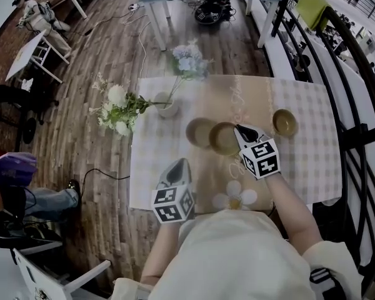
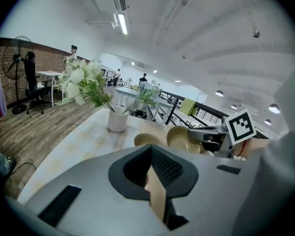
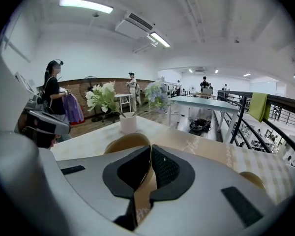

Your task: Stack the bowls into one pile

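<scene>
Nearest the person, the left claw [image 1: 180, 164] hovers low over the checked cloth of the table [image 1: 312, 167]. Its tips are pressed together on nothing, and only cloth shows in the slit beneath them. A little farther out, the right claw [image 1: 240, 130] is pinching the near right rim of the middle bowl [image 1: 222, 140]; its own view shows a thin brown edge caught between the pads. From the left gripper view that bowl looks tipped up rather than sitting flat, and from the head view its far left edge overlaps the left bowl [image 1: 198, 132]. The step in hand therefore seems to be carrying the first bowl onto its neighbour. The next move calls for bringing it square over the left bowl, levelling it, lowering it until it nests and only then spreading the claw; the left claw could steady the lower bowl. The right bowl [image 1: 285, 122] sits well apart by itself on the cloth, not yet stacked. Beyond the bowls, a white vase of flowers [image 1: 167, 109] stands near the table's far left corner, clear of the path.
</scene>
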### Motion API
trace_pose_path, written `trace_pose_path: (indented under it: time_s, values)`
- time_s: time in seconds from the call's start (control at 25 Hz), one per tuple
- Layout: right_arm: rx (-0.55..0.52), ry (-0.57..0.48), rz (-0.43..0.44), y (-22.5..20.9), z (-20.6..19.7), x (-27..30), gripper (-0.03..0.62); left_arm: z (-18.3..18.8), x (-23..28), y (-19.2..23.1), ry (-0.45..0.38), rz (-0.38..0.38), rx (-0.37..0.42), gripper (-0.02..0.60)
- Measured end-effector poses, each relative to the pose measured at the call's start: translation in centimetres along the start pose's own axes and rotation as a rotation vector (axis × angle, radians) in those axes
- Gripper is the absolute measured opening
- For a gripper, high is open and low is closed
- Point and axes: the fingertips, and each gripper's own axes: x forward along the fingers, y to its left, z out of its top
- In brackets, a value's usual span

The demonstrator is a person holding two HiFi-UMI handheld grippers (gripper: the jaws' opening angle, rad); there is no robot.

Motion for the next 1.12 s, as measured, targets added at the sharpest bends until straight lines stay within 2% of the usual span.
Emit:
trace_pose_path:
  time_s: [0.48, 1.12]
  values:
    - [-0.028, -0.009, 0.09, 3.6, 2.2, 4.5, 0.011, -0.4, 0.3, 1.5, 0.011, 0.016, -0.013, 0.005]
    - [-0.044, 0.1, 0.13, 5.0, 0.1, 9.5, 0.012, -0.2, 2.2, 2.3, 0.047, 0.001, -0.002, 0.005]
